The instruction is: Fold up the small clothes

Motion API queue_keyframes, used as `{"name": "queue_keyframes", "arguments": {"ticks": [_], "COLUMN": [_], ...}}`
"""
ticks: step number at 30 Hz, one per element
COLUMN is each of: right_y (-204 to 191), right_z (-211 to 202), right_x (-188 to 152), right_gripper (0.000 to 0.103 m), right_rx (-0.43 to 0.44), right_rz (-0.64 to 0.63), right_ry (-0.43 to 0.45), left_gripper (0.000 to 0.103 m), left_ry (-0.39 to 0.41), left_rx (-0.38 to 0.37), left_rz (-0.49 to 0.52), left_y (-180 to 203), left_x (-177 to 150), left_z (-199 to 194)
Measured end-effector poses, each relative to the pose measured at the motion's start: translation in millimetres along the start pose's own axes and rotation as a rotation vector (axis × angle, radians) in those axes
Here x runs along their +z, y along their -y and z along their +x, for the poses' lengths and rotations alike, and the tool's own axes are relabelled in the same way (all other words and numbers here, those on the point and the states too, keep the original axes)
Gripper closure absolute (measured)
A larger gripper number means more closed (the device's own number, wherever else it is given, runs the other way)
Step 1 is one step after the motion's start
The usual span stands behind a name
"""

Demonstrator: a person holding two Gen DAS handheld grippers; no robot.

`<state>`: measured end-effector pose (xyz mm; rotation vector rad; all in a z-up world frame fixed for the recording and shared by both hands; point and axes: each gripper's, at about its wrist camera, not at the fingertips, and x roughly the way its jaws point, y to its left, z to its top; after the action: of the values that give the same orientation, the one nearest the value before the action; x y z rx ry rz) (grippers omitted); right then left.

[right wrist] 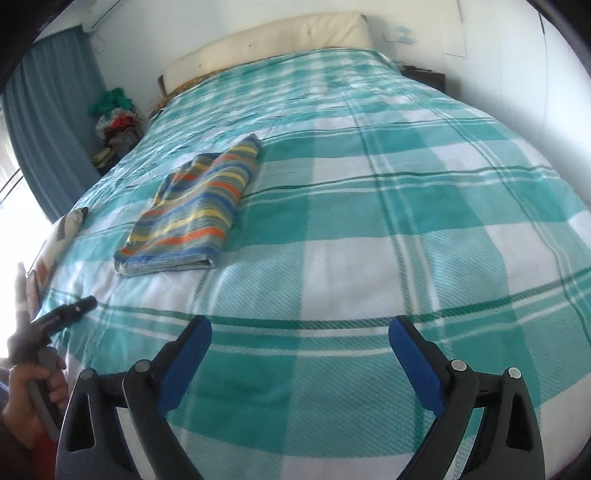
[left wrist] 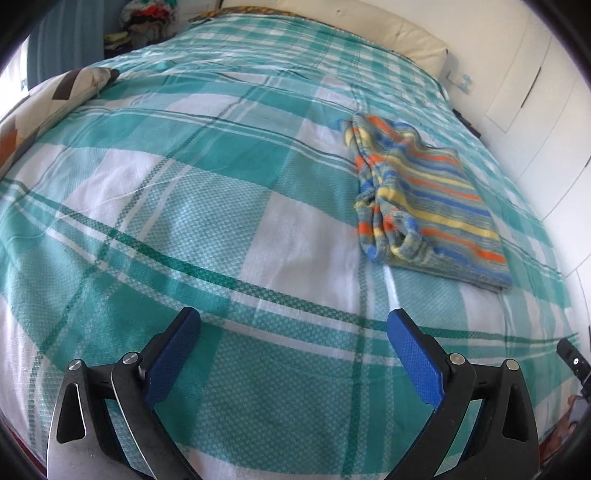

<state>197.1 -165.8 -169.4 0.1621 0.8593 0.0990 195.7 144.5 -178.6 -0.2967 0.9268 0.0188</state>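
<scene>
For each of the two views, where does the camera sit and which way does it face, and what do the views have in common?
Left wrist: on the left gripper, angled down the checked bedspread toward the cream headboard; open blue pads show.
Right wrist: on the right gripper, same heading; open pads show, plus the person's left hand holding the other tool.
Shared: the folded striped garment, right of centre in the left view, left of centre in the right view.

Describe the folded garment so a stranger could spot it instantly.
Start at the bed's teal-and-white checked cover. On it lies the folded garment, alone, clear of both open grippers. Its orange, yellow and blue stripes are unlike anything else on the bed.
</scene>
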Motion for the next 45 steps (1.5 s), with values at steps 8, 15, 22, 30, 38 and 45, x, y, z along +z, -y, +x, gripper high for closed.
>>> {"name": "queue_keyframes", "arguments": {"ticks": [8, 15, 22, 30, 38, 45], "right_y": [-6.1, -7.8, -6.5, -9.1, -10.0, -8.9], "right_z": [-7.6, -6.2, -1.1, 4.2, 6.2, 11.7], "right_x": [-7.5, -8.8, -11.5, -13.1, -13.6, -14.3], "right_gripper": [0.007, 0.007, 0.007, 0.007, 0.007, 0.007], "right_rx": [0.008, 0.014, 0.023, 0.034, 0.040, 0.042], "right_rz": [-0.039, -0.030, -0.011, -0.011, -0.009, 0.005], "right_ry": [0.024, 0.018, 0.003, -0.013, -0.014, -0.029], "left_gripper": [0.001, 0.001, 0.001, 0.001, 0.000, 0.000], "left_ry": [-0.016, -0.016, -0.020, -0.017, -0.016, -0.016], "left_rx": [0.065, 0.061, 0.066, 0.073, 0.077, 0.077], "left_rz": [0.123, 0.127, 0.140, 0.147, 0.152, 0.152], "left_y": [11.9, 10.1, 11.8, 12.5, 13.7, 13.7], "left_x": [-14.7, -15.3, -16.3, -17.0, -17.9, -17.9], "left_z": [15.9, 15.9, 18.0, 19.0, 19.9, 20.1]}}
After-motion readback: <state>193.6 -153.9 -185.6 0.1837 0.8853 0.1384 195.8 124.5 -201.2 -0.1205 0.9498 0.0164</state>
